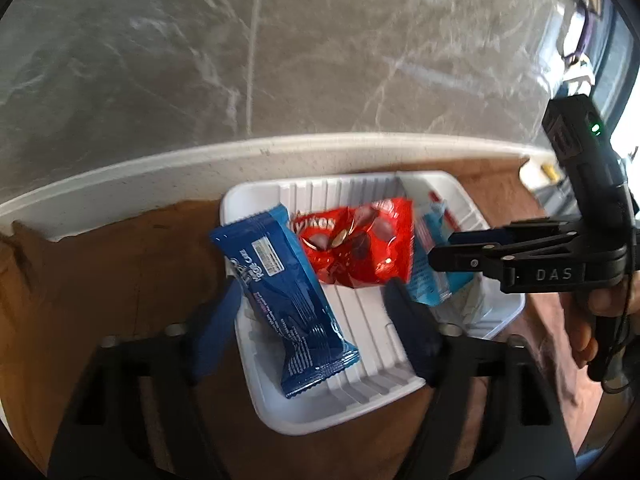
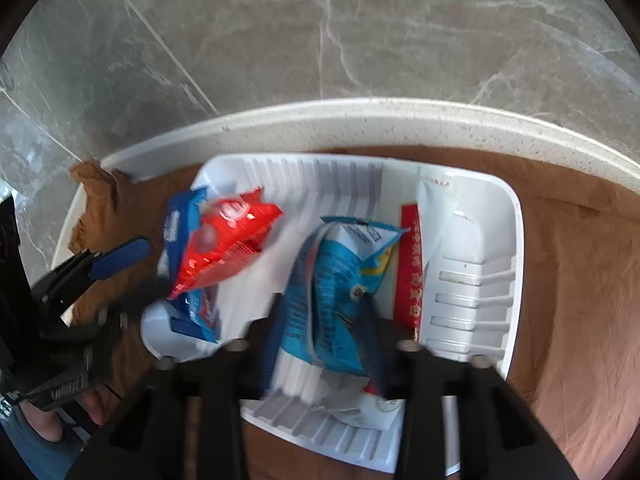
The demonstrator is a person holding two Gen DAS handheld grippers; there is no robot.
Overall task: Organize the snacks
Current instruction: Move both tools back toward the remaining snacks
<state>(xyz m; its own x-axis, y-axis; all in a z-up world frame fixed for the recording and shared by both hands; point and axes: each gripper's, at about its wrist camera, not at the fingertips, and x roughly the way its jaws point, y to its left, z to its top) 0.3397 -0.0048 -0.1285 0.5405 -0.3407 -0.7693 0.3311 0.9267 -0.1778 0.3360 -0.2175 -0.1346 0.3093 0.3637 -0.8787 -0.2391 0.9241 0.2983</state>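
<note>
right gripper (image 2: 320, 320) clamped on light-blue snack packet (image 2: 332, 280) in white tray (image 2: 508, 248); left gripper (image 1: 316, 320) fingers apart, straddling dark-blue snack bar (image 1: 284, 292).

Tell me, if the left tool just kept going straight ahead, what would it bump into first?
Probably the dark blue snack pack lying in the white tray; it sits between the left tool's open fingers. Depth is hard to judge.

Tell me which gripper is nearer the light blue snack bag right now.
Right. The right gripper has its fingers on either side of the light blue snack bag; the left gripper hovers open over the dark blue packet.
</note>
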